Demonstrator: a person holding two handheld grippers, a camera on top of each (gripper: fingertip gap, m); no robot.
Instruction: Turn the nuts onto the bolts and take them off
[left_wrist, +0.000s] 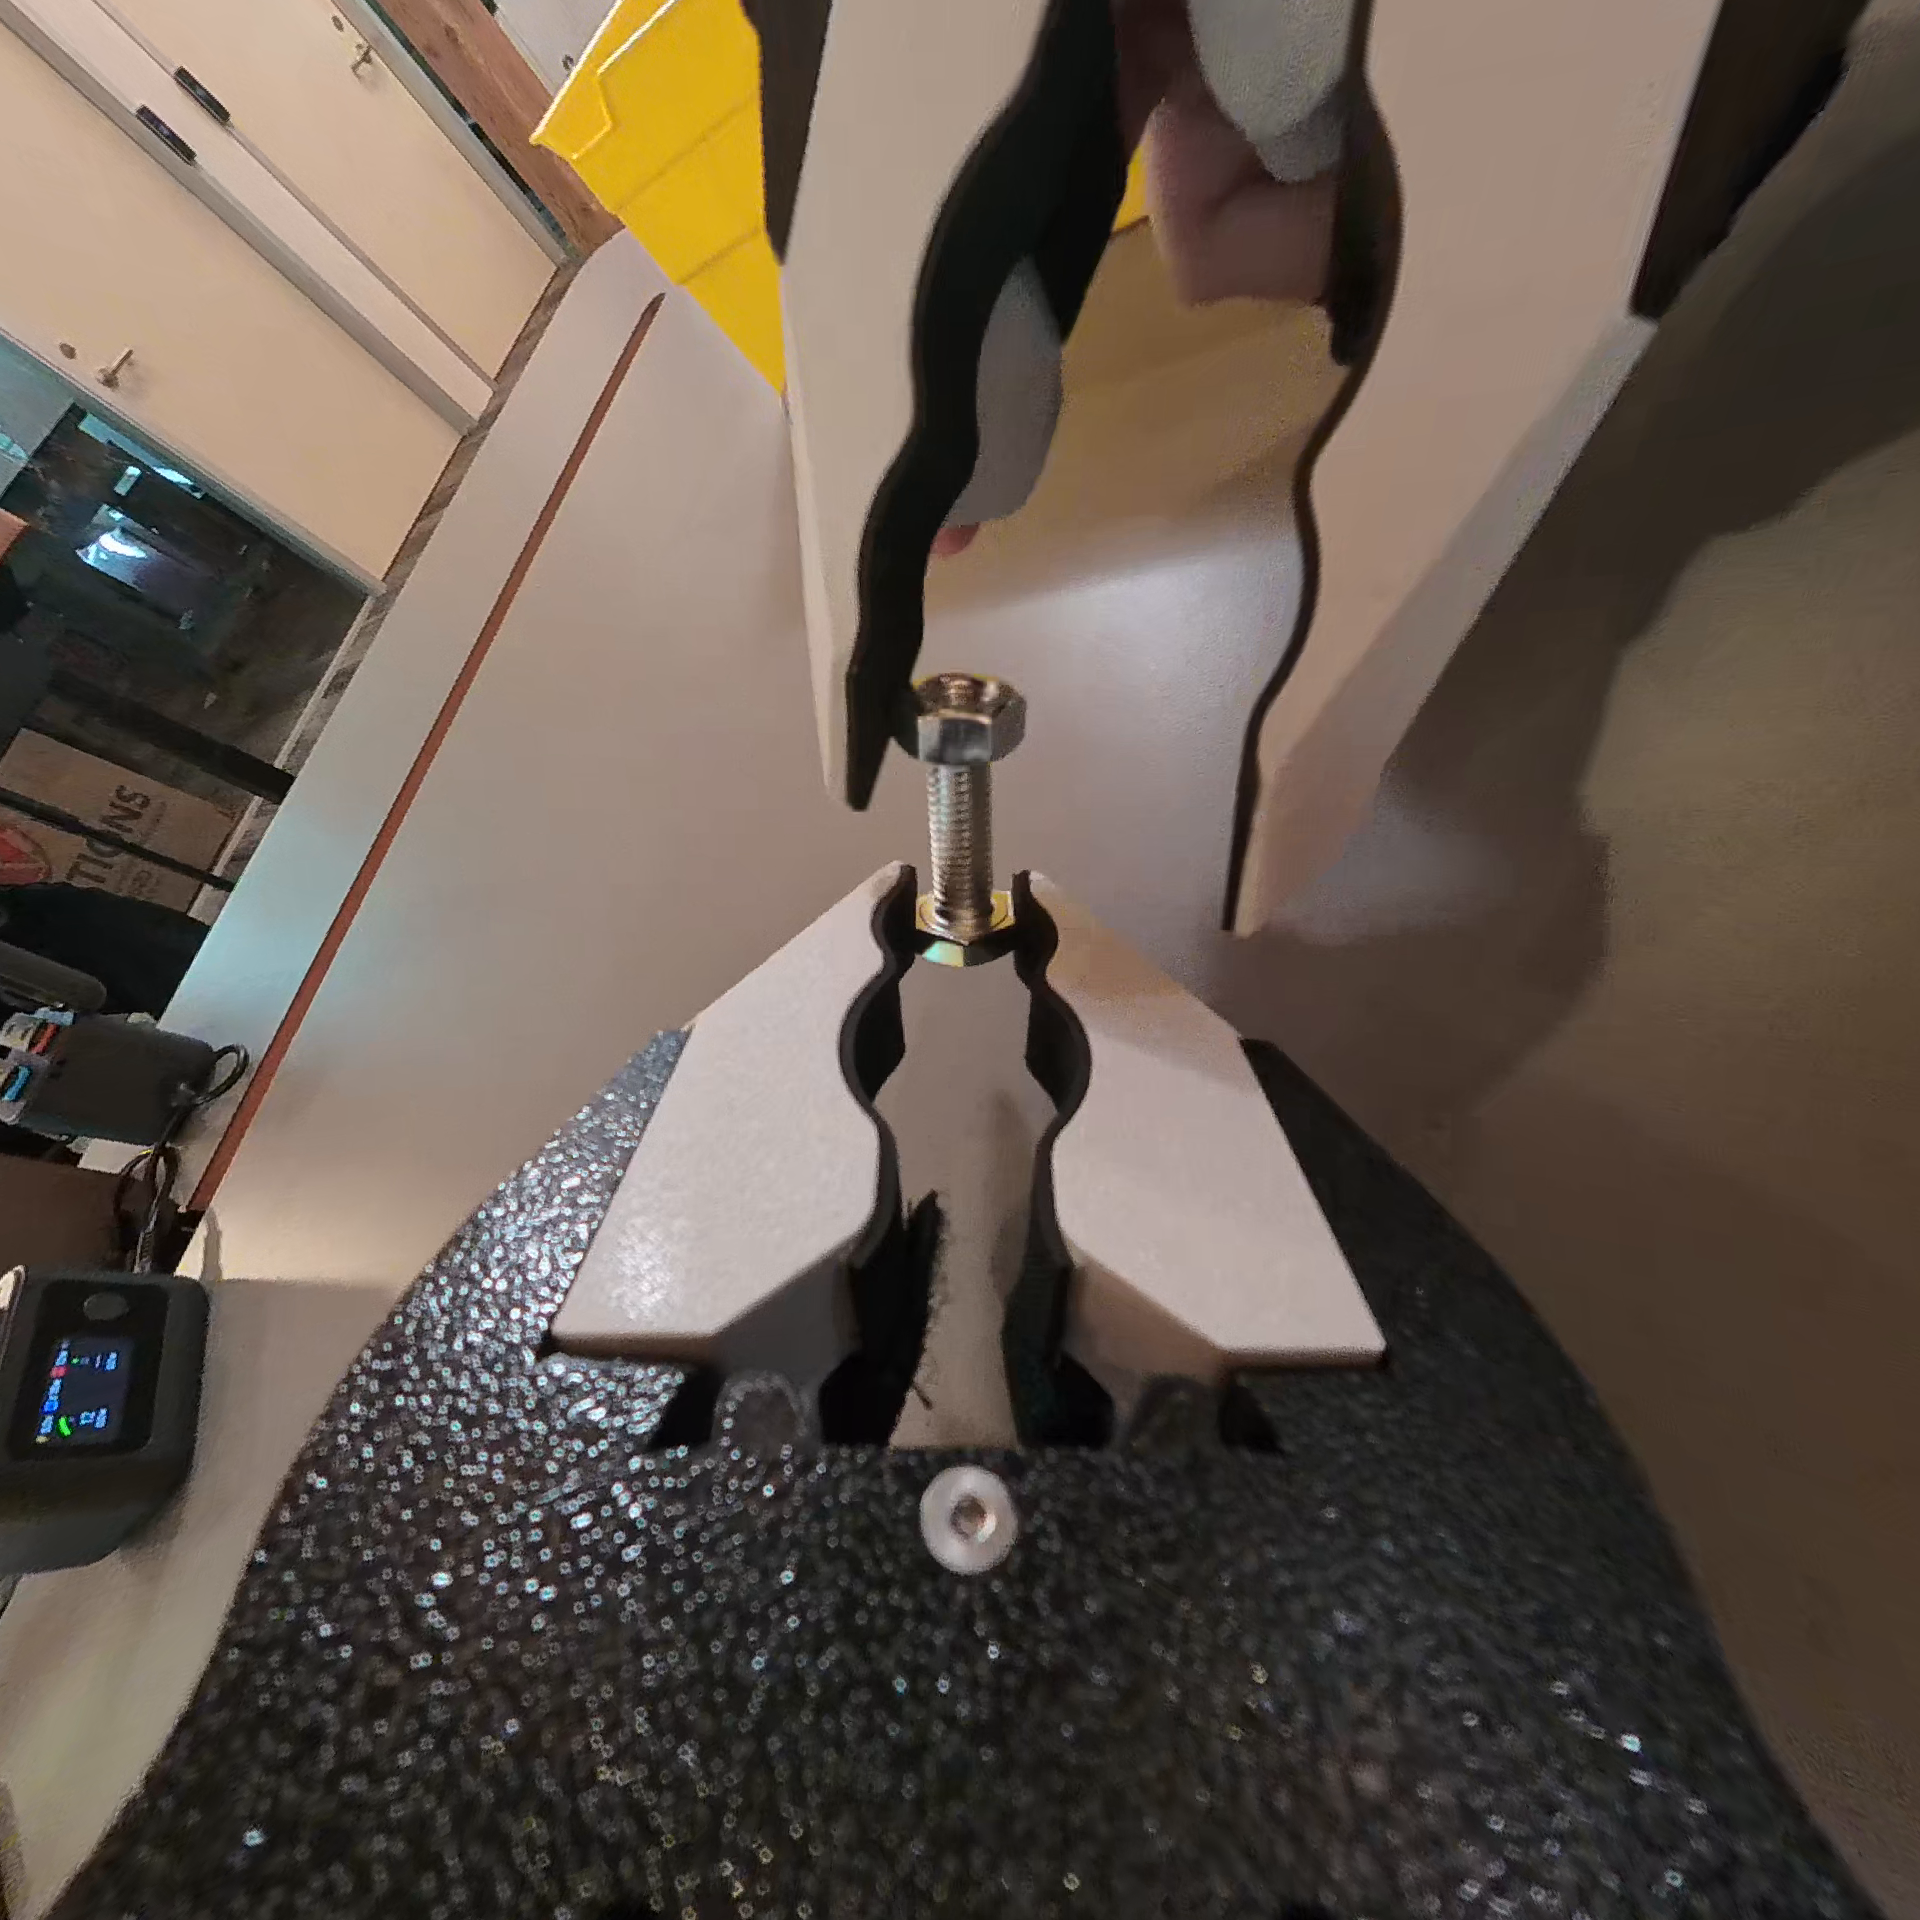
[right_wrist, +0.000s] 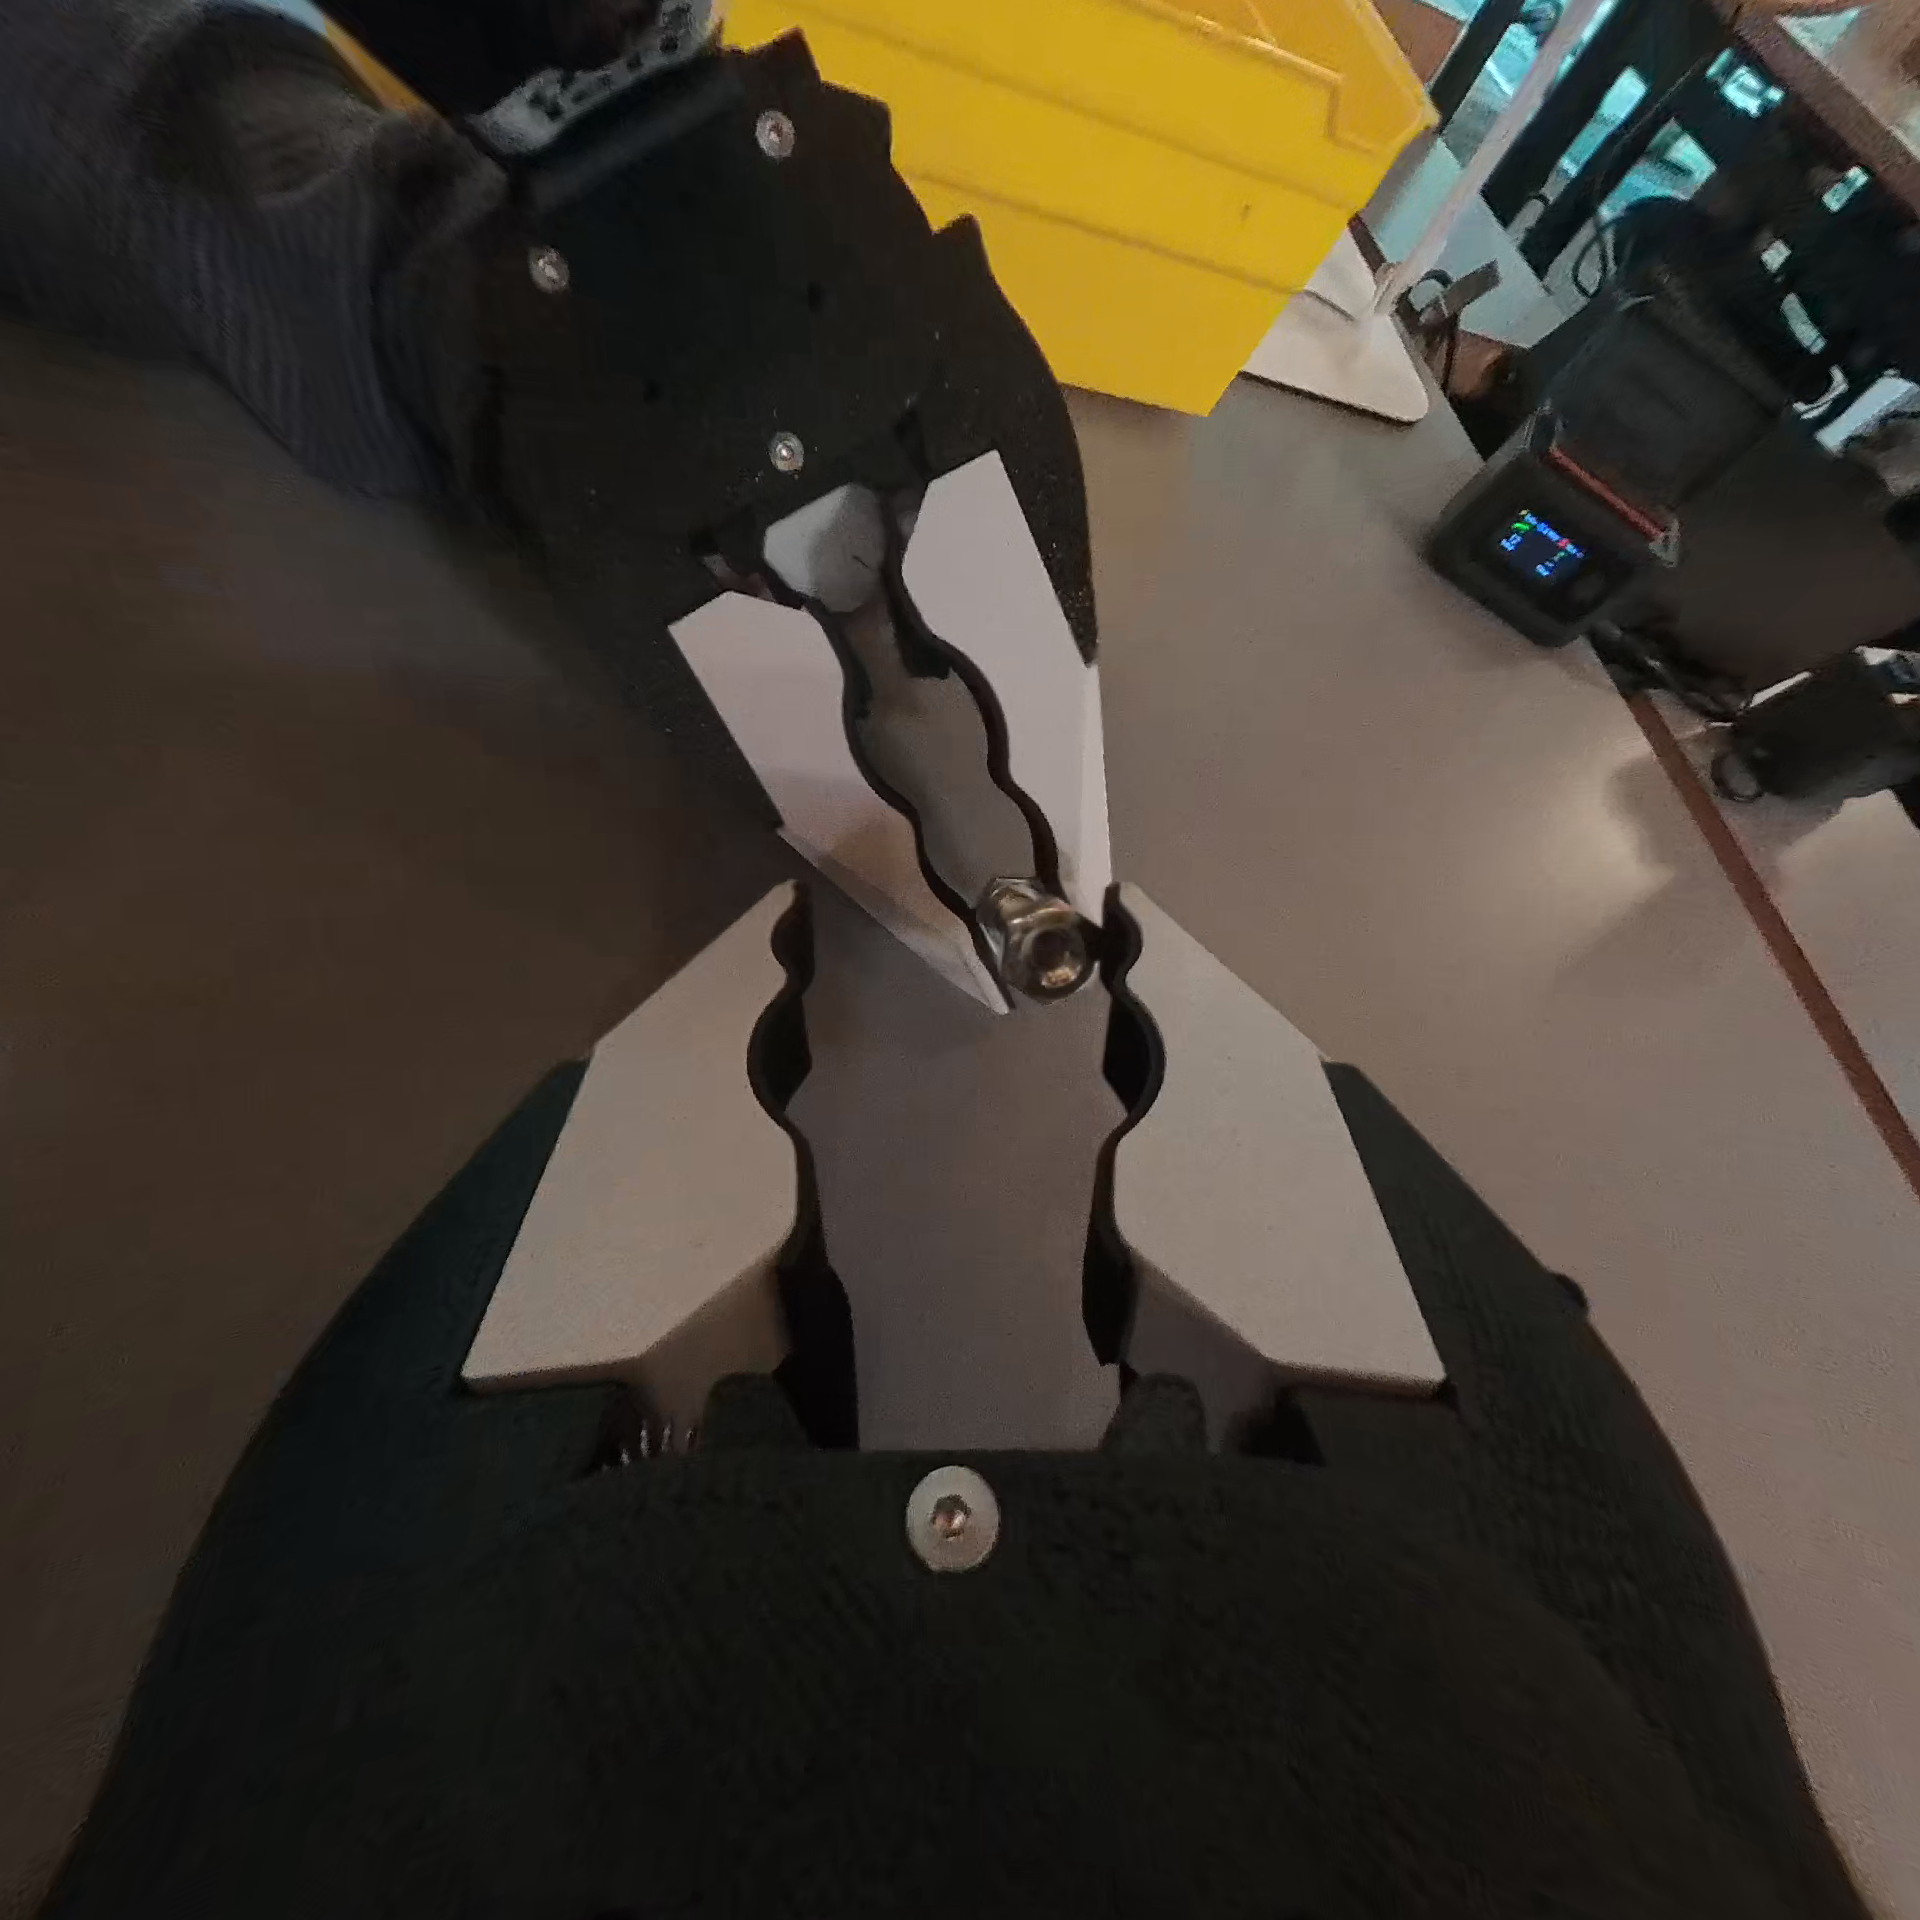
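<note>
In the left wrist view my left gripper (left_wrist: 961, 914) is shut on the brass-coloured head of a silver bolt (left_wrist: 961, 831), which points away from it. A silver nut (left_wrist: 968, 722) sits at the far end of the thread. My right gripper (left_wrist: 1049, 852) comes in from the top, open, with one fingertip (left_wrist: 873, 748) against the nut's side and the other well clear. In the right wrist view my right gripper (right_wrist: 956, 914) is open. The nut (right_wrist: 1051, 956) lies end-on beside its right fingertip (right_wrist: 1122, 925), and the left gripper (right_wrist: 1039, 945) holds the bolt from above.
A yellow bin (left_wrist: 675, 177) stands at the back of the grey table (left_wrist: 1143, 644) and also shows in the right wrist view (right_wrist: 1091, 156). A black device with a small lit screen (right_wrist: 1548, 561) sits near the table edge. A dark sleeve (right_wrist: 208, 208) is at top left. Only a small space, under 4 cm, lies between the two pairs of fingers.
</note>
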